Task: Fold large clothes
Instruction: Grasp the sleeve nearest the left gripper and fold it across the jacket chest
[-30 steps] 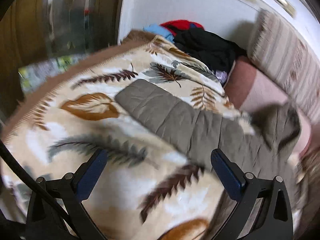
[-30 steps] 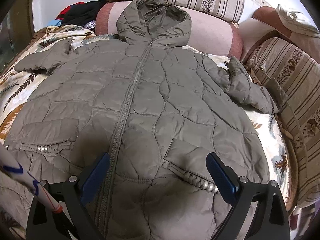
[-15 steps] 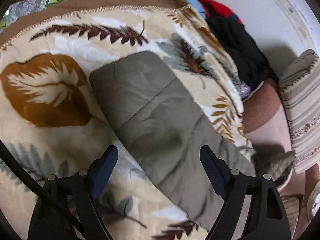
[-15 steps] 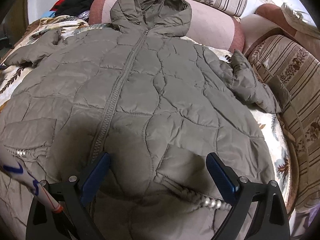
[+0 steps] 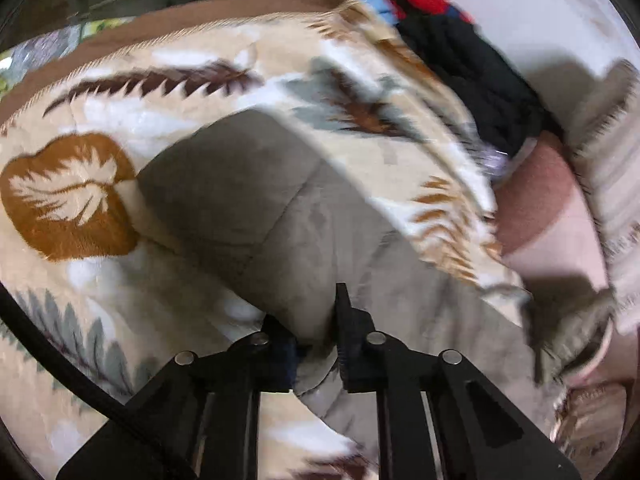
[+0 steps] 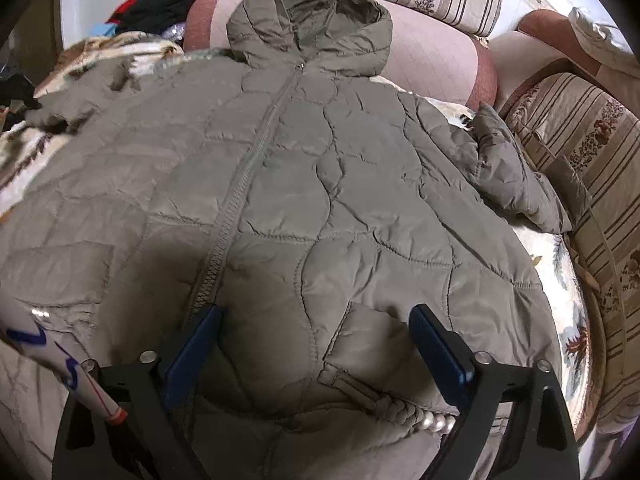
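1. Olive-green puffy coat (image 6: 304, 184) lies flat and face up on a leafy blanket (image 5: 80, 240) on a sofa, zipper shut.
2. Its hood (image 6: 312, 28) rests against the pink back cushion (image 6: 432, 56).
3. One sleeve (image 5: 248, 200) reaches out over the blanket.
4. The left gripper (image 5: 316, 336) is pinched tight on that sleeve, with cloth bunched between its jaws.
5. The right gripper (image 6: 316, 344) hangs over the bottom part of the coat, jaws wide, holding nothing.
6. The other sleeve (image 6: 516, 176) lies crumpled beside a striped cushion (image 6: 592, 168).
7. A pile of black and red clothes (image 5: 464, 60) sits in the far corner.
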The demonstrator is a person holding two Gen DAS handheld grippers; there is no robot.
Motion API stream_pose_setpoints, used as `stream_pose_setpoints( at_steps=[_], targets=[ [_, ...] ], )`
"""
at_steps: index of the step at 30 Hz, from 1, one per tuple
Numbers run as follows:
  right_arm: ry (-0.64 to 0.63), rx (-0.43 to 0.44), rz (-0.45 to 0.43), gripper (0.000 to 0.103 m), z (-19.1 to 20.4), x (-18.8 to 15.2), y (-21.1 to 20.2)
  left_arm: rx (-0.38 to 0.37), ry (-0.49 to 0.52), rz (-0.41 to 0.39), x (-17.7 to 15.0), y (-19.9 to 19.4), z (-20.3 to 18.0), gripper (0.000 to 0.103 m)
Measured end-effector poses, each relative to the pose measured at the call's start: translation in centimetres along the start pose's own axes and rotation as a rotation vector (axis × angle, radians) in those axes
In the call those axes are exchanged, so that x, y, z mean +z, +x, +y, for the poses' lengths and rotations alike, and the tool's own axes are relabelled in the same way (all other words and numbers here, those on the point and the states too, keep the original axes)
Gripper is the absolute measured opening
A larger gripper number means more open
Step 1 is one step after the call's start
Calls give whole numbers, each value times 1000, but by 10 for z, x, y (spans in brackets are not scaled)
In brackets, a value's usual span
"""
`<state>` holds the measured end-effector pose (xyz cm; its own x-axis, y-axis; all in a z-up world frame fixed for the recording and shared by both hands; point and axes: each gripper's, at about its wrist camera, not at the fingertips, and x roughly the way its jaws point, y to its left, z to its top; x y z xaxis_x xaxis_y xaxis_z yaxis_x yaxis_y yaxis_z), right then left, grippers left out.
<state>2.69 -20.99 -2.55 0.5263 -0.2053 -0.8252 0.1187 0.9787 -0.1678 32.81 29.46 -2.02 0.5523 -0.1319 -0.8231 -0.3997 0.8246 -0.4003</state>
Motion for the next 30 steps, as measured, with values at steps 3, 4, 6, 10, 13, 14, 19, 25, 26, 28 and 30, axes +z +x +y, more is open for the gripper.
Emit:
stream_pose_setpoints(
  at_steps=[3, 4, 6, 10, 13, 14, 19, 25, 26, 28, 30],
  targets=[
    [15, 17, -48, 95, -3, 1, -12, -57, 108, -33, -17, -36, -40, 12],
    [21, 20, -64, 95, -4, 2, -16, -101, 145, -33, -27, -49, -58, 12],
    [35, 29, -83, 95, -7, 2, -23, -155, 222, -26, -50, -65, -93, 12],
    [76, 33, -108, 95, -21, -2, -37, -271, 332, 22, -102, -79, -159, 12],
    [120, 24, -118, 95, -37, -7, -49, -337, 429, 87, -157, -74, -218, 12],
    [133, 19, -125, 95, -43, -10, -53, -353, 452, 116, -175, -69, -233, 12],
    [209, -5, -146, 96, -77, -22, -70, -300, 625, 192, -274, -47, -297, 23],
    [314, 30, -111, 96, -113, -31, -68, -286, 705, 243, -333, -53, -302, 50],
    [327, 40, -106, 96, -117, -30, -66, -287, 716, 220, -337, -65, -296, 57],
    [354, 71, -96, 96, -124, -26, -62, -268, 726, 177, -339, -82, -281, 62],
    [387, 130, -80, 96, -130, -20, -57, -218, 744, 110, -342, -99, -266, 67]
  ],
)
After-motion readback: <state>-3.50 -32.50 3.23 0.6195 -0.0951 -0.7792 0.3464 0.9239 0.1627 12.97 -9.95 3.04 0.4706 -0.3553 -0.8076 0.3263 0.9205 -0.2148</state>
